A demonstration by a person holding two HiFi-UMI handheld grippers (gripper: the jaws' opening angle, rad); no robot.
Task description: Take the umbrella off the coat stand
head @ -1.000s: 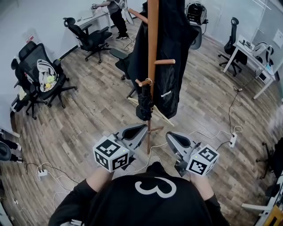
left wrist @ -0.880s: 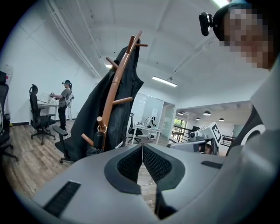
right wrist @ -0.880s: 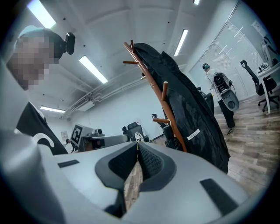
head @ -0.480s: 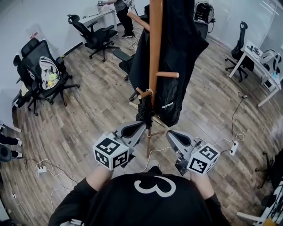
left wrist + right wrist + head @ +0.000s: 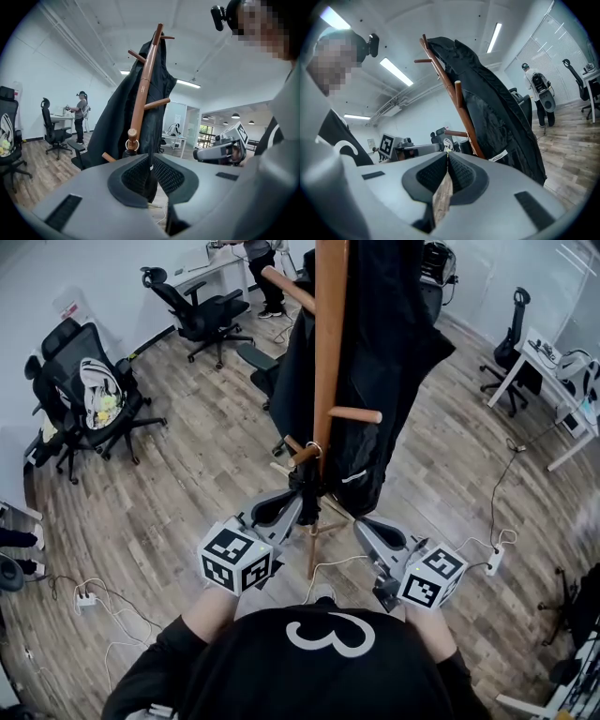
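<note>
A wooden coat stand [image 5: 328, 352] rises just ahead of me with a black coat [image 5: 384, 362] draped on it. A folded black umbrella [image 5: 307, 482] hangs by a ring from a low peg [image 5: 302, 454]. In the head view my left gripper [image 5: 292, 505] is shut and empty, its tip right beside the umbrella's lower part; I cannot tell whether they touch. My right gripper [image 5: 364, 524] is also shut on nothing, a little short of the stand on its right. The left gripper view shows the umbrella's top [image 5: 130, 152] straight beyond the closed left gripper [image 5: 151, 159]. The right gripper [image 5: 447, 154] faces the pole [image 5: 461, 117].
Office chairs [image 5: 89, 399] stand at the left and another [image 5: 202, 310] farther back, where a person [image 5: 262, 263] works at a desk. A desk and chair [image 5: 525, 362] are at the right. Cables and power strips [image 5: 492, 559] lie on the wood floor, also [image 5: 84, 598].
Both grippers have moved forward toward the coat stand, which now looks nearer. The left tip has come up beside the hanging umbrella. Both stayed shut.
</note>
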